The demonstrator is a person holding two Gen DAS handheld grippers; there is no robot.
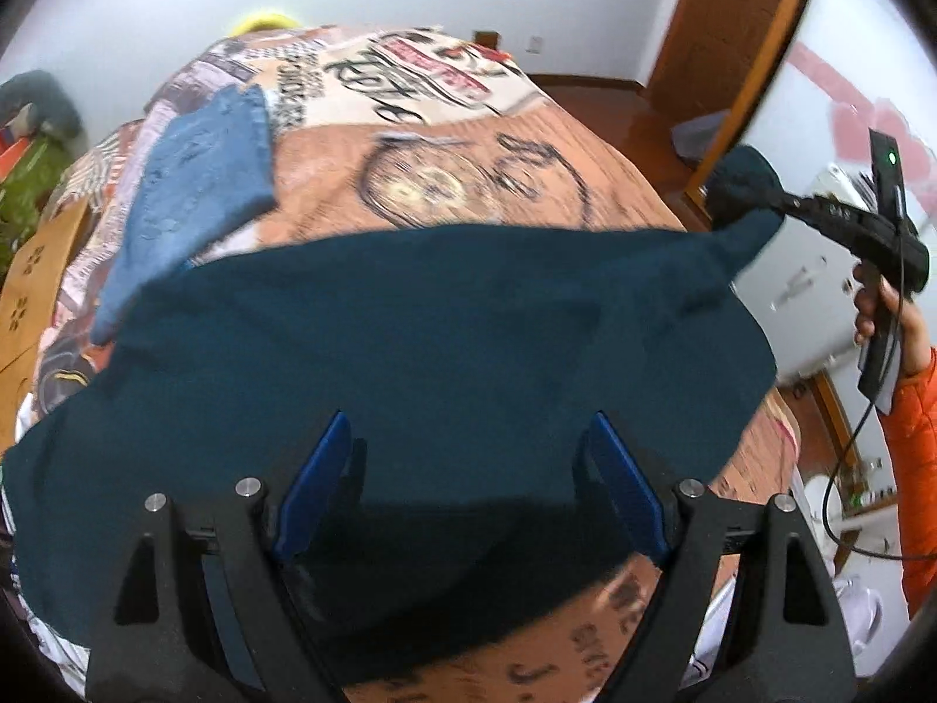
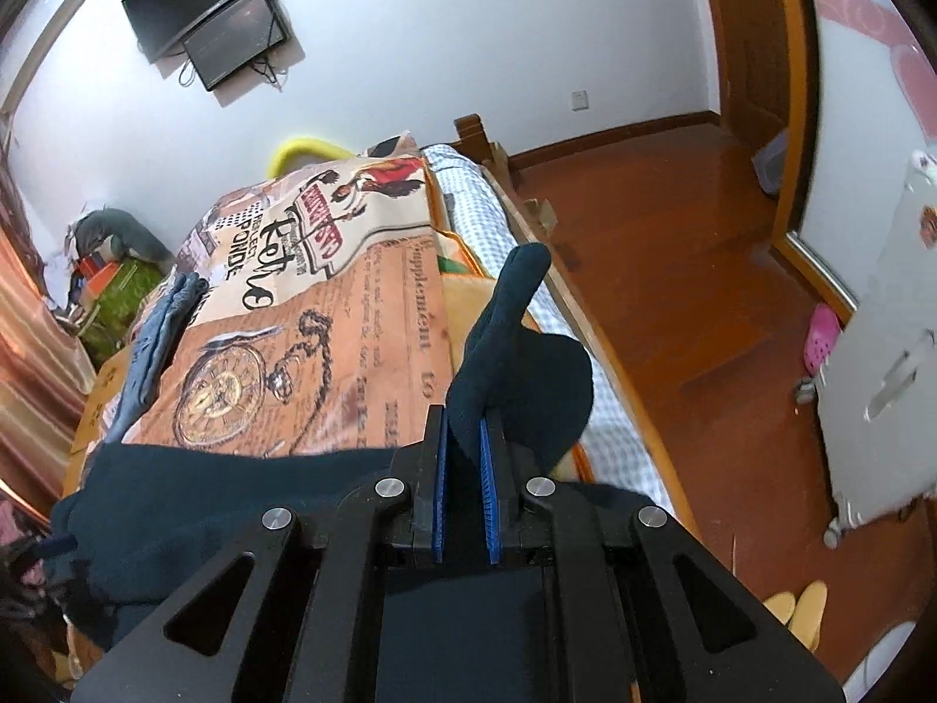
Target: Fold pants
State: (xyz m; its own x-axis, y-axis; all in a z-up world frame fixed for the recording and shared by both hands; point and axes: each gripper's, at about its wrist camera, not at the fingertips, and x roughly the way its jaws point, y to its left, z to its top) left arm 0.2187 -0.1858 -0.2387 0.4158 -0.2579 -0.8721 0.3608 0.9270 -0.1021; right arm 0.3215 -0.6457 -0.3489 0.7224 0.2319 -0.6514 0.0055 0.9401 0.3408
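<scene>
The dark teal pants (image 1: 410,340) lie spread across the near end of the bed (image 2: 328,351), over its printed quilt. The right gripper (image 2: 465,445) is clamped tight on one corner of the pants, which bunches up past the blue pads and lifts off the quilt. In the left wrist view that same corner is drawn up at the bed's right edge, held by a hand (image 1: 878,310) in an orange sleeve (image 1: 913,457). The left gripper (image 1: 468,468) hangs above the pants with its jaws wide apart; the cloth shows between the fingers, but whether they touch it cannot be told.

A folded blue garment (image 1: 187,199) lies on the bed's far left part, well apart from the pants. Beyond it on the left is a wooden board (image 1: 35,269). The middle of the quilt, with its watch print, is bare. Right of the bed the wooden floor (image 2: 673,269) is open as far as a white cabinet (image 2: 878,363), with a pink shoe (image 2: 820,337) beside it. A door frame (image 1: 755,58) stands past the bed's far right corner, and a screen (image 2: 234,35) hangs on the wall behind
</scene>
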